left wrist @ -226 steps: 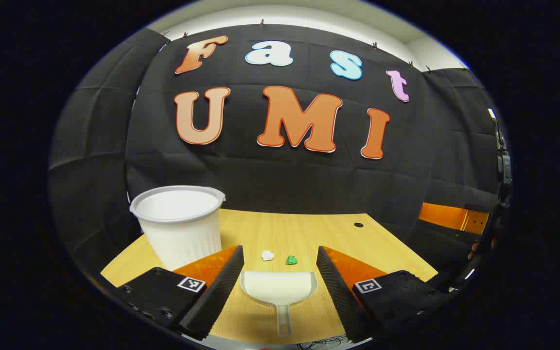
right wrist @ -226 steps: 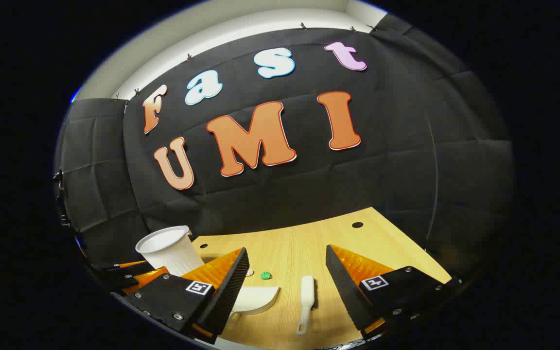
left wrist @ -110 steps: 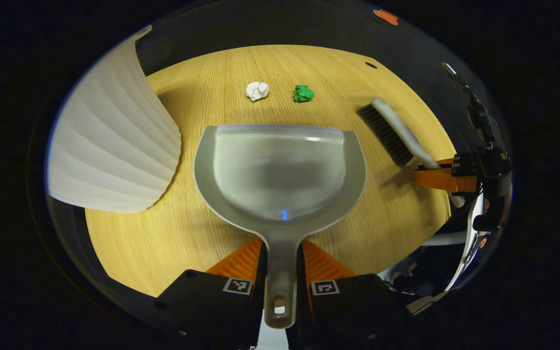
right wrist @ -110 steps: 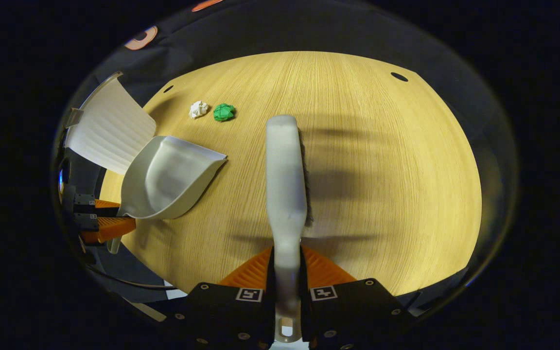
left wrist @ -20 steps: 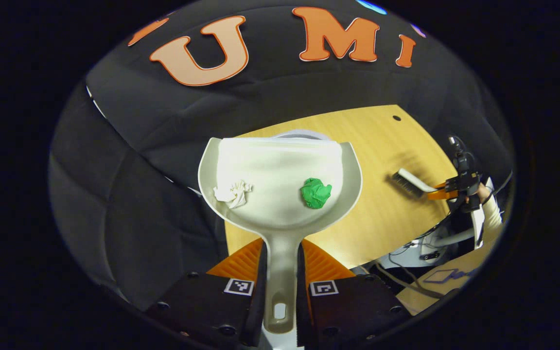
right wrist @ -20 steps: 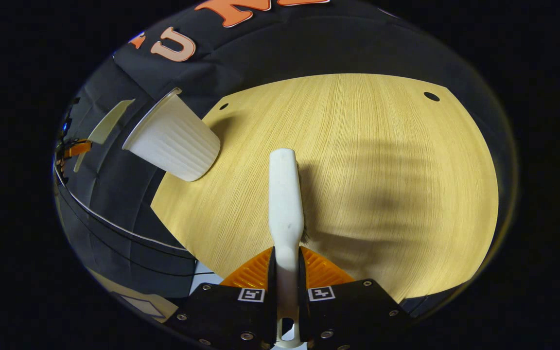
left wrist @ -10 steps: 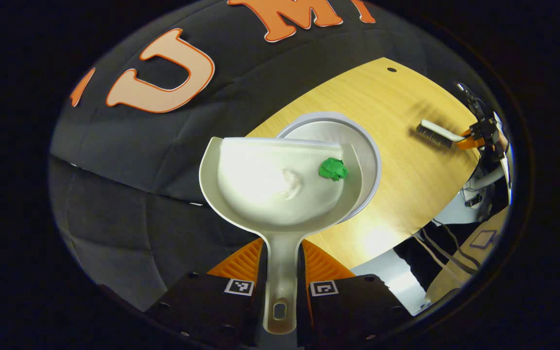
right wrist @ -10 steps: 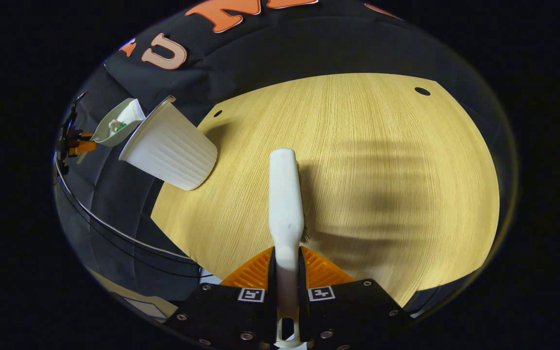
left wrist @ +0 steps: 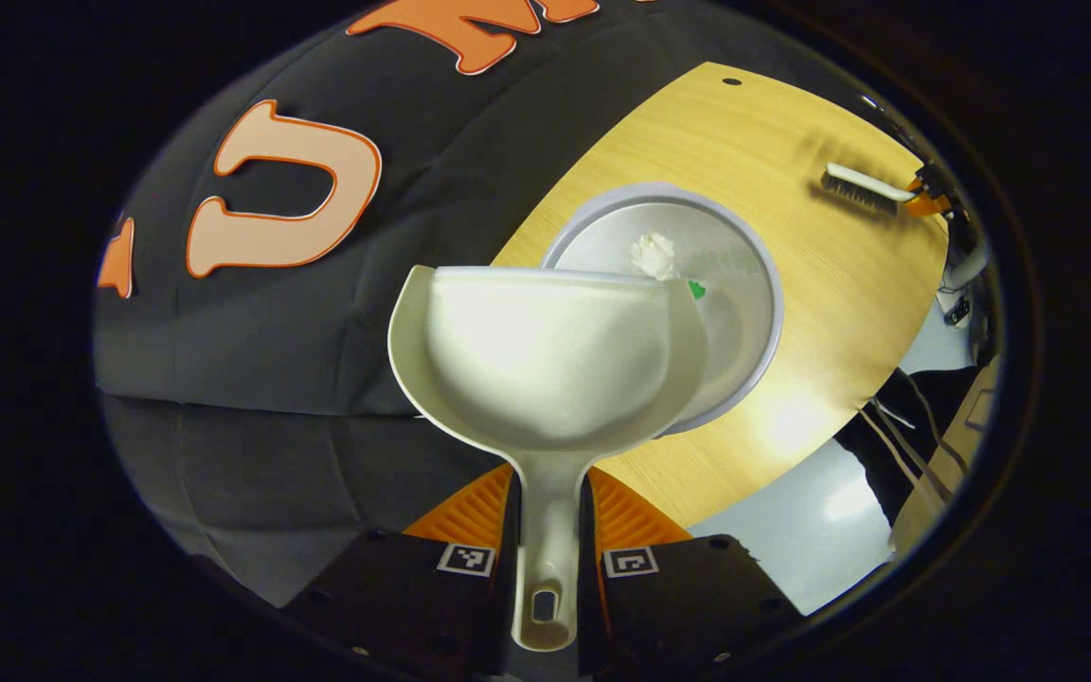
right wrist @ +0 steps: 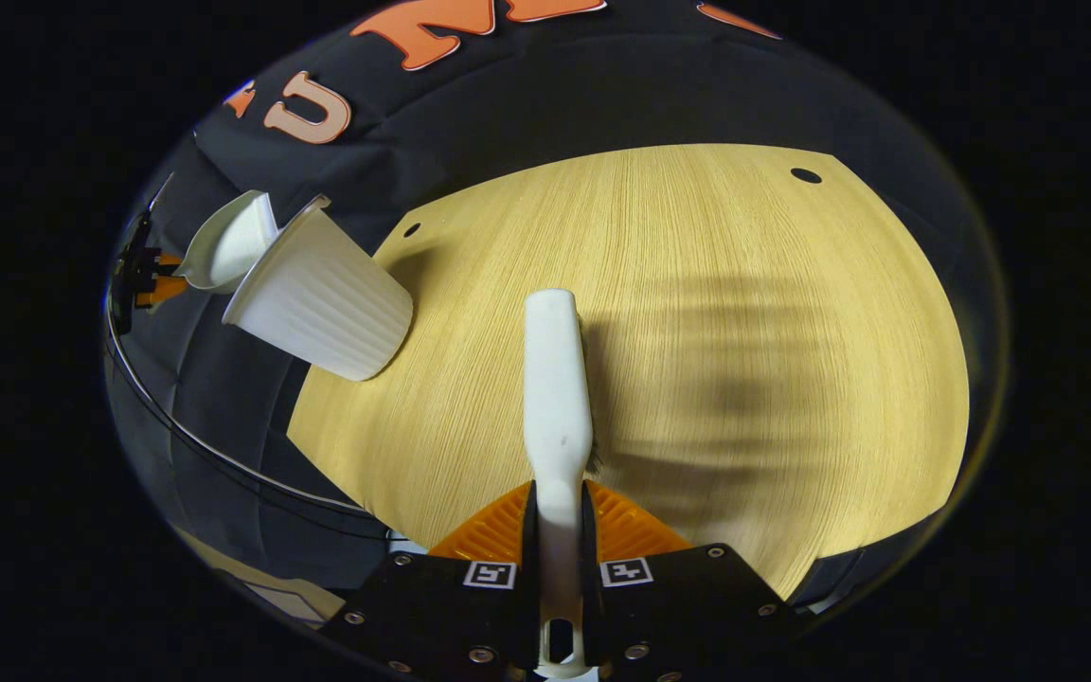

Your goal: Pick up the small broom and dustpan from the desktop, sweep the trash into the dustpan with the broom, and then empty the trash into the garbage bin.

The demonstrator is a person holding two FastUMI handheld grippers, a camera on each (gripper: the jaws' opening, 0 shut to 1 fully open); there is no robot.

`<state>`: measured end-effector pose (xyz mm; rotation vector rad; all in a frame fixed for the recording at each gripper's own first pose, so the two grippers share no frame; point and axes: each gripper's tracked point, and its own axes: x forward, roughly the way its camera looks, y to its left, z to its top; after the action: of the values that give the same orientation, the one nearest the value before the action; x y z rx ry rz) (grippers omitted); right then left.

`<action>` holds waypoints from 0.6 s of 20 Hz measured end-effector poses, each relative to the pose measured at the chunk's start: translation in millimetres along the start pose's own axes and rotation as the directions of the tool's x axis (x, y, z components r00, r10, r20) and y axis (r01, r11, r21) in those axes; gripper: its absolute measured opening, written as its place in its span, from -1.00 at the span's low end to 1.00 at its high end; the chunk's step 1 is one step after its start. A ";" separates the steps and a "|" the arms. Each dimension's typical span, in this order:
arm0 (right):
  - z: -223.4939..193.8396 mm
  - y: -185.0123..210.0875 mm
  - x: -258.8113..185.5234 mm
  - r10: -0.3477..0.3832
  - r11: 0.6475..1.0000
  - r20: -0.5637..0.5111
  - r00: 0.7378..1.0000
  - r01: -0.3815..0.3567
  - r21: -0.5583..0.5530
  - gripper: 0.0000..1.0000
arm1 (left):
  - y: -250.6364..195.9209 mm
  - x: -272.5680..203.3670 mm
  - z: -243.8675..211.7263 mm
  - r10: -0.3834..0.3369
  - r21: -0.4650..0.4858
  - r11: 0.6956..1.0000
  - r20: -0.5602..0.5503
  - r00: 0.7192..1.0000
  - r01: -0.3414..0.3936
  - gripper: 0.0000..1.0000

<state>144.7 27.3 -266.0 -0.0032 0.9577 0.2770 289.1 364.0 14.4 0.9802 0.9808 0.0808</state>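
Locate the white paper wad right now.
In the left gripper view, the white paper wad lies inside the bin, just past the dustpan lip, beside the green scrap.

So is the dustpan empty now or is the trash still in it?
Empty. The dustpan shows a bare scoop, tipped over the garbage bin, where the white wad lies.

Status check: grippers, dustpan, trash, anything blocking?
Left gripper shut on dustpan, tipped over bin. Right gripper shut on broom above desk. White wad and green scrap in bin. Nothing blocking.
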 end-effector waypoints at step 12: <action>2.8 -4.6 -0.5 -0.035 0.999 0.015 0.999 0.035 0.011 -0.65 | -29.8 -12.7 12.6 -0.115 -0.454 0.862 0.256 0.960 0.225 -0.45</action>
<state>147.8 23.1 -264.6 -0.0081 0.9435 0.2390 280.3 332.2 3.4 0.4283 0.7837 0.0602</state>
